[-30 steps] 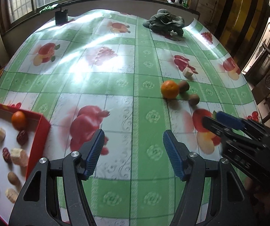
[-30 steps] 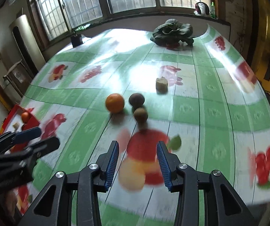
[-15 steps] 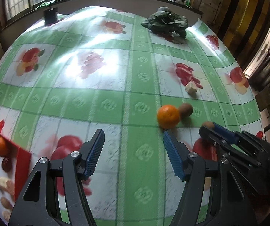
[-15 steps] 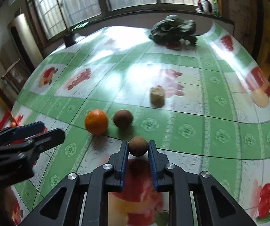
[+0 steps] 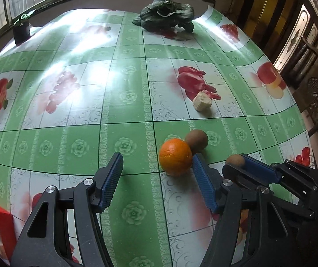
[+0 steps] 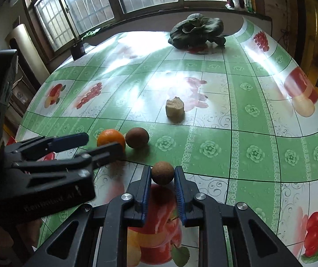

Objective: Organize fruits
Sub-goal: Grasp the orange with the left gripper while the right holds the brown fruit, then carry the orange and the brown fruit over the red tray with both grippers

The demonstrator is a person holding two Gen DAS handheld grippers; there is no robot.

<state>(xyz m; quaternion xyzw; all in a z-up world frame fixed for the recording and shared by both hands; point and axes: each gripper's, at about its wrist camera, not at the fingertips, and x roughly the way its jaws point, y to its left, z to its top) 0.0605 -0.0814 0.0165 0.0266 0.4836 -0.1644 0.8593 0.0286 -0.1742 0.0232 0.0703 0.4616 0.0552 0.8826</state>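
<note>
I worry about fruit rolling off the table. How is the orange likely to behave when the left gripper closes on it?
The orange is round and rests on a glossy tablecloth, so a lopsided nudge would probably roll it. It sits off-centre, beside one finger of the open left gripper. It looks firm; its dimpled skin should grip the ribbed pads.

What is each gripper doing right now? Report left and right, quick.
Left gripper: open, the round orange fruit at its right finger, not gripped.
Right gripper: shut on the small round brown fruit.
</note>
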